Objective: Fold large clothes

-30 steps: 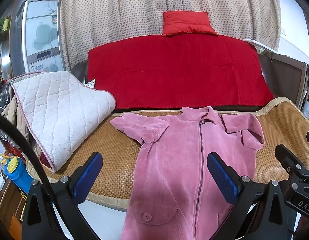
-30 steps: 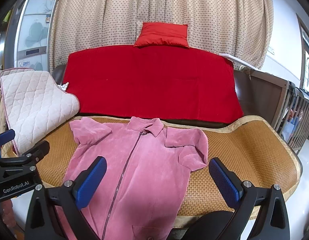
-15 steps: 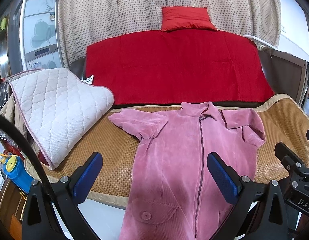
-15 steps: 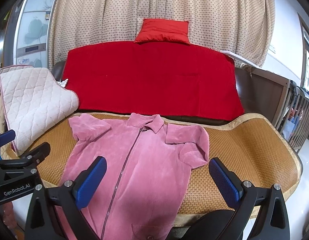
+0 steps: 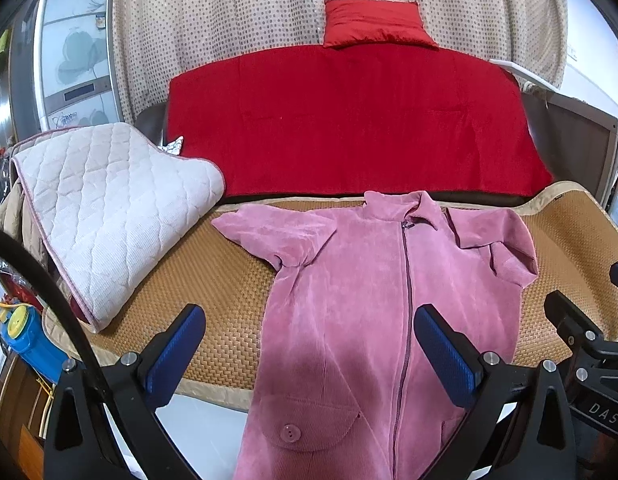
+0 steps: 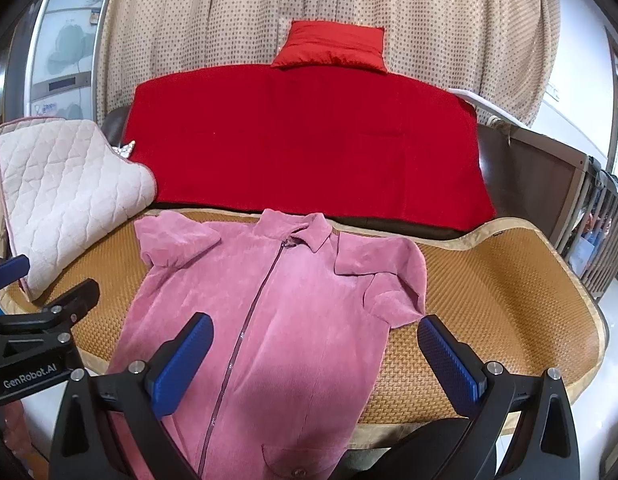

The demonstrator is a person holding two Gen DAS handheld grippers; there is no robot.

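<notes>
Jacket (image 5: pixel 373 304) flat, zipped, front up on mat (image 5: pixel 229 300), centre frame, hem hanging off near edge. No fold made yet; I still have sleeves and body to do. Left gripper (image 5: pixel 309 356) and right gripper (image 6: pixel 321 364) both wide open, holding nothing, above the lower half.

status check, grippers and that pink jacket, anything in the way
Left hand-held gripper open, empty. Right hand-held gripper open, empty. Pink jacket zipped, flat on woven mat, hem over edge, unfolded. Quilted pad beside it, apart.
</notes>
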